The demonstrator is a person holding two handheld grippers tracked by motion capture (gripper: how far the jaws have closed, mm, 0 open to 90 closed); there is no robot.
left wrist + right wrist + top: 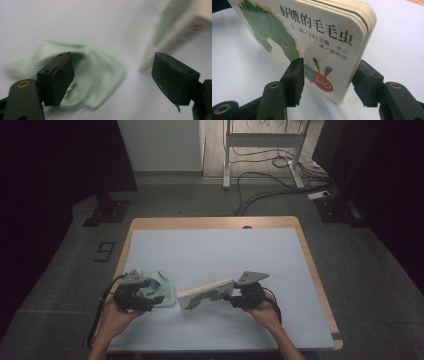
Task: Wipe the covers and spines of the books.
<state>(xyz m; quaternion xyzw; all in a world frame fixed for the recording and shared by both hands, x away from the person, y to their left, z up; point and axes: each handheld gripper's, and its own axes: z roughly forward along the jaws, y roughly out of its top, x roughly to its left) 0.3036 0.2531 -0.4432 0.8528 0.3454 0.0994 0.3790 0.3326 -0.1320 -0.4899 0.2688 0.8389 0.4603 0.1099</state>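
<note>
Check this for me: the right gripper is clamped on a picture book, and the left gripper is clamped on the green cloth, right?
Not quite. The left gripper is open above the green cloth, holding nothing, as the left gripper view shows. The right gripper is indeed clamped on the picture book.

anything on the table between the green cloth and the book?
Nothing. In the left gripper view, bare white table surface separates the green cloth from the book. The high view shows them nearly side by side.
</note>
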